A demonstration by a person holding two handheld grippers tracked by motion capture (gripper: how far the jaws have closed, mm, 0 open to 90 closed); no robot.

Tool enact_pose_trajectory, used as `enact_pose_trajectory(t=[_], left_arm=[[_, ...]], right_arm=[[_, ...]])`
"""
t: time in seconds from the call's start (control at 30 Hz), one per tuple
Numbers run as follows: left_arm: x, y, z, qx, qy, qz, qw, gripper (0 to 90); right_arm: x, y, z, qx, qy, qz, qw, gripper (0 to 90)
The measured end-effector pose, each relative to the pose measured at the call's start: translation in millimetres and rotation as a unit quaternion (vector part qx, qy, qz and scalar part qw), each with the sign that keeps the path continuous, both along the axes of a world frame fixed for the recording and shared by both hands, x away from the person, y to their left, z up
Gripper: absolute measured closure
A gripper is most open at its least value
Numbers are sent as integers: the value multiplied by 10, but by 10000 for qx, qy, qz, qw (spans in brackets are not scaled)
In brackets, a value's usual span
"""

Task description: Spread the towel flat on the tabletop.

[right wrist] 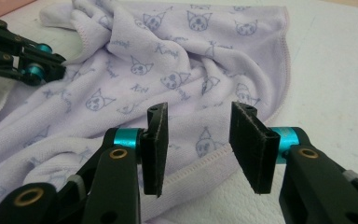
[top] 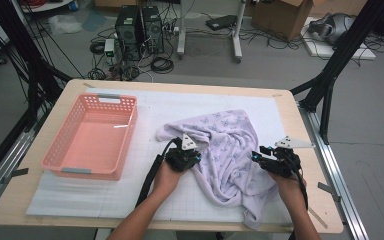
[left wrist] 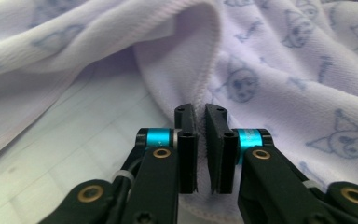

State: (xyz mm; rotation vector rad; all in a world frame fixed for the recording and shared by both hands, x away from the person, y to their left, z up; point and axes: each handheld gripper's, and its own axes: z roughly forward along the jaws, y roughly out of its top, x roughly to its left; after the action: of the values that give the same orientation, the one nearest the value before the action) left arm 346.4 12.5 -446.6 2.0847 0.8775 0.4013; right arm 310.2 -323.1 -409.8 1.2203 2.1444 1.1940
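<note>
1. Writing: the towel (right wrist: 177, 70) carries a repeating blue print of cat heads with short script words between them. In the right gripper view the script is too small and creased to read with certainty. No brand or label is legible on the basket or the grippers.
2. Towel location: in the high view the lilac towel (top: 225, 150) lies crumpled on the white mat (top: 145, 115), right of the table's centre. One corner hangs over the near table edge at about 5 o'clock from the heap.
3. Left gripper (top: 194, 159): it sits at the towel's 9 o'clock edge. In the left gripper view the left gripper (left wrist: 200, 135) has its jaws clenched, with a thin slit between the pads. A stitched hem fold of the towel (left wrist: 205, 84) runs down into that slit, so the jaws are grasping the hem.
4. Right gripper (top: 256, 156): it sits at the towel's 3 o'clock edge. In the right gripper view the right gripper (right wrist: 198, 144) has its jaws released, standing about half apart. The towel's hemmed edge passes beneath the gap, and neither pad presses on it.
5. Surroundings: a pink basket (top: 62, 150) stands at 9 o'clock from the towel, well apart from it.
</note>
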Motion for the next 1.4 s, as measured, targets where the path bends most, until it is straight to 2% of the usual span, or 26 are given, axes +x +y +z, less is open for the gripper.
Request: enact_pose_trajectory(t=[0.1,0.17,0.23,0.3,0.4,0.43,0.5,0.57,0.63,0.67,0.73,0.77,0.83,0.9,0.93,0.97,1.0,1.03,1.07,1.13,1.2,1.23,1.27,1.33,1.37,1.4], left_arm=[[89,293,42,-118,-93,612,9980,841],[136,505,71,-284,-189,1063,9937,842],[157,672,88,-342,-317,1367,9895,842],[166,791,86,-396,-333,1503,9873,841],[139,828,86,-588,-342,1392,9879,796],[114,831,85,-695,-355,1364,9876,734],[69,830,72,-932,-191,1243,9877,579],[14,812,48,-920,-45,1185,9887,474],[-33,789,34,-971,117,1076,9894,441],[-59,776,41,-965,133,1017,9900,427],[-106,758,60,-1079,95,933,9897,433],[-114,754,67,-1090,87,897,9900,435],[-127,744,73,-1122,63,808,9904,437],[-136,738,72,-1144,14,688,9911,436],[-144,731,70,-1136,-17,634,9915,436],[-153,720,67,-1114,-72,578,9921,437],[-162,709,61,-1135,-101,512,9922,437],[-171,699,55,-1130,-119,443,9925,437],[-180,680,47,-1132,-127,400,9927,439],[-195,647,33,-1110,-97,307,9933,443],[-211,613,25,-1081,-96,263,9937,447],[-221,593,22,-1050,-85,223,9942,451],[-228,576,21,-1033,-65,195,9944,457],[-243,540,17,-1030,-16,100,9946,479],[-254,520,15,-1025,13,35,9947,504],[-265,500,15,-1031,47,-19,9947,515]], right_arm=[[8,-5,10,2,0,-16,10000,567],[14,-9,21,23,25,-49,10000,567],[30,-15,28,5,21,-55,10000,564],[56,-10,36,9,45,-81,10000,560],[109,10,42,-39,80,-102,9999,547],[132,18,42,-68,91,-118,9999,540],[181,37,33,-121,171,-180,9996,516],[244,61,6,-239,265,-237,9991,499],[316,117,-49,-449,481,-291,9974,483],[355,153,-86,-527,604,-274,9964,473],[421,237,-156,-700,786,-162,9943,465],[455,294,-194,-859,901,-102,9922,471],[502,359,-250,-1207,958,-22,9881,506],[540,359,-248,-1123,935,110,9892,634],[553,358,-241,-1131,934,264,9888,742],[563,367,-238,-1186,871,399,9883,853],[573,383,-238,-1338,780,497,9867,863],[592,388,-239,-1341,764,567,9864,870],[621,372,-240,-1267,731,603,9874,873],[693,310,-240,-1115,607,484,9907,876],[778,221,-231,-972,439,234,9940,877],[811,192,-225,-983,378,136,9943,877],[869,141,-208,-1092,203,-42,9938,876],[944,60,-172,-1252,-87,-463,9910,877],[973,16,-155,-1239,-204,-720,9895,877],[995,-31,-139,-1290,-330,-1004,9860,876]])
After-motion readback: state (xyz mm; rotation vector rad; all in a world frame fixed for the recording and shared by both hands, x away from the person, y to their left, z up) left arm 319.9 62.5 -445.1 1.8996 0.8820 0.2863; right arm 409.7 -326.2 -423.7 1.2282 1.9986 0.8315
